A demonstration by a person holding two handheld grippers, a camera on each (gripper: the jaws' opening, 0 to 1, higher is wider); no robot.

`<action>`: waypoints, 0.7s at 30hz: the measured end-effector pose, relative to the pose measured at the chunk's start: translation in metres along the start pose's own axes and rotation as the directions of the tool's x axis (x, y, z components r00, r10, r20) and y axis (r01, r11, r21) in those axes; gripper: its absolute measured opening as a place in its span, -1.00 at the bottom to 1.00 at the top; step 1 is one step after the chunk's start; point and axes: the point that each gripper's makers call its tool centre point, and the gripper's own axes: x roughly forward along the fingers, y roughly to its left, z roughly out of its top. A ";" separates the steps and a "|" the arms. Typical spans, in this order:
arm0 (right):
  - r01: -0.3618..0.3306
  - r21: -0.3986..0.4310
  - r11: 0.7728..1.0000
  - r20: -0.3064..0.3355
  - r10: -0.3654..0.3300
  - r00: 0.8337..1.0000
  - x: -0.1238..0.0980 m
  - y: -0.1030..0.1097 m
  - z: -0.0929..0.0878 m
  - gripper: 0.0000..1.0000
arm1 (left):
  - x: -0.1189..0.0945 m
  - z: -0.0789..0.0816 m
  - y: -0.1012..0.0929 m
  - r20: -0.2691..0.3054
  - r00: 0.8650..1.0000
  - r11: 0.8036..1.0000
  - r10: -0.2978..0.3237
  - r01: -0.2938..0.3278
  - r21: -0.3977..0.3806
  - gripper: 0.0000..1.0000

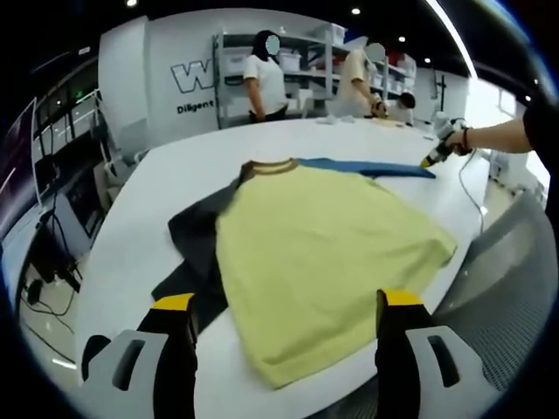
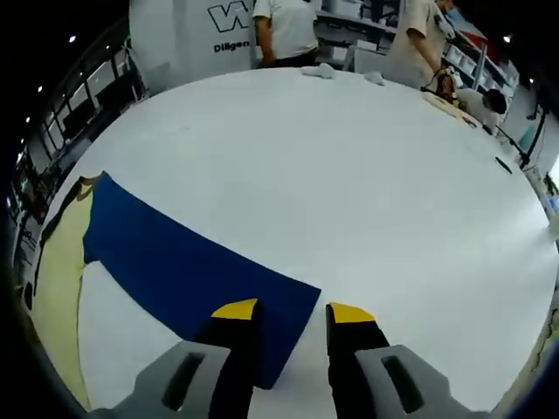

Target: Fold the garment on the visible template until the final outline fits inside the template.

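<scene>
- Shelving with storage bins (image 1: pixel 288 61) lined the far wall of a bright workshop, beside a white panel with partial lettering (image 1: pixel 188 78); several people stood at the far edge of the large white desk (image 1: pixel 157 192).
- On the desk lay the garment (image 1: pixel 319 253), a T-shirt with a pale yellow body, a brown-trimmed neck, a dark grey sleeve (image 1: pixel 196 244) spread to one side and a blue sleeve (image 1: pixel 367 166) stretched out to the other.
- No separate template outline could be made out on the desk surface.
- In the left gripper view, the left hand-held gripper (image 1: pixel 288 314) hovered over the near hem of the shirt, its yellow-tipped jaws spread wide apart with nothing between them.
- Also in that view, the person's arm reached in from the right, with the right hand-held gripper (image 1: pixel 434 157) at the far end of the blue sleeve.
- In the right gripper view, the right hand-held gripper (image 2: pixel 293 312) sat at the cuff end of the blue sleeve (image 2: pixel 192 271); one jaw lay over the blue fabric and the other over bare desk (image 2: pixel 349 175), with a gap between the tips, so the jaws were parted and not clamped on the cloth.
- The yellow body of the shirt (image 2: pixel 57 279) showed at the left edge of that view.
</scene>
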 end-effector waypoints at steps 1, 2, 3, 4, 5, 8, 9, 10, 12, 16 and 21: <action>-0.007 0.007 1.000 0.011 0.007 1.000 0.001 0.003 0.000 -0.51 | 0.000 -0.001 0.000 -0.003 1.000 1.000 -0.001 0.001 0.001 0.63; -0.008 0.009 1.000 0.014 0.008 1.000 -0.001 0.005 -0.001 -0.53 | 0.000 -0.001 0.000 -0.004 1.000 1.000 -0.002 0.002 0.002 0.63; -0.015 0.004 1.000 0.012 0.015 1.000 -0.001 0.010 -0.004 -0.55 | 0.001 -0.002 -0.001 -0.007 1.000 1.000 -0.007 0.007 0.003 0.63; -0.015 -0.002 1.000 0.010 0.015 1.000 -0.002 0.012 -0.005 -0.59 | 0.001 -0.002 -0.002 -0.010 1.000 1.000 -0.007 0.007 0.005 0.63; 0.003 -0.039 0.999 0.016 -0.002 1.000 -0.005 0.012 -0.005 -0.62 | 0.001 -0.002 -0.001 -0.011 1.000 1.000 -0.006 0.006 0.009 0.63; 0.001 -0.016 1.000 0.038 -0.001 0.999 -0.008 0.018 -0.005 -0.66 | 0.001 -0.002 -0.001 -0.010 1.000 1.000 -0.003 0.003 0.004 0.63; 0.007 -0.018 1.000 0.042 -0.007 0.999 -0.009 0.018 -0.006 -0.69 | 0.001 -0.002 0.000 -0.010 1.000 1.000 -0.002 0.002 0.001 0.63; 0.008 -0.021 1.000 0.045 -0.007 0.999 -0.010 0.019 -0.005 -0.74 | 0.001 -0.003 0.001 -0.012 1.000 1.000 0.001 -0.001 -0.001 0.63; 0.016 -0.020 1.000 0.044 -0.015 0.999 -0.011 0.018 -0.005 -0.88 | 0.001 -0.003 0.000 -0.016 1.000 1.000 0.000 0.000 0.000 0.63; 0.012 -0.033 0.999 0.045 -0.010 0.999 -0.009 0.021 -0.002 -1.00 | 0.002 -0.004 -0.001 -0.020 1.000 1.000 -0.006 0.006 0.008 0.63; 0.043 -0.061 0.997 0.036 -0.040 0.999 -0.005 0.017 0.007 -1.00 | 0.002 -0.005 -0.002 -0.027 1.000 1.000 -0.007 0.007 0.009 0.63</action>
